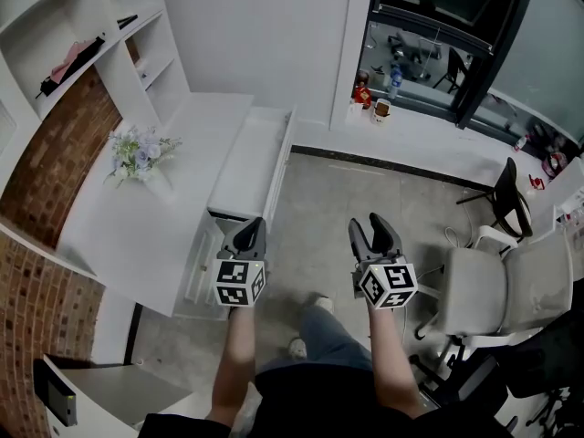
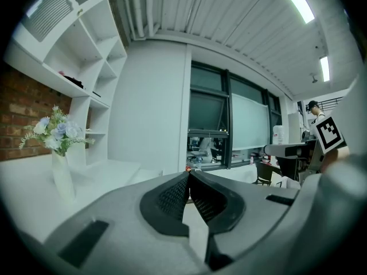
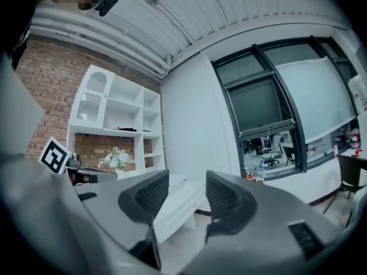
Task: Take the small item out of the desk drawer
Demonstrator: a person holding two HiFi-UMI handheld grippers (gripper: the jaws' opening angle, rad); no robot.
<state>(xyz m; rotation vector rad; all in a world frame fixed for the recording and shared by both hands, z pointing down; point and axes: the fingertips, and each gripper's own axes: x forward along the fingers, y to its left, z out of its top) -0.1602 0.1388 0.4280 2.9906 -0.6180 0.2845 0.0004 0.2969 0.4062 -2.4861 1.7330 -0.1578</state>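
Head view looks steeply down on a white desk [image 1: 137, 217] against a brick wall [image 1: 64, 144], with white shelves [image 1: 55, 16] above it and a vase of flowers [image 1: 137, 153] standing on its top. A long low white side unit [image 1: 251, 158] runs from the desk's end toward the far wall. The left gripper [image 1: 249, 235] hangs at the near end of that unit, just beside the desk's corner. The right gripper [image 1: 370, 226] hangs beside it over the grey floor [image 1: 365, 181], well apart from the desk. A white chair [image 1: 484, 290] stands to the right, and a shoe [image 1: 321, 305] shows between the two forearms.

Left gripper view shows its black pads pressed together at the tips, with nothing between them. Right gripper view shows its pads spread wide, and only the side unit and floor appear beyond the gap. The small item shows in none of the views, and no drawer's inside can be seen.
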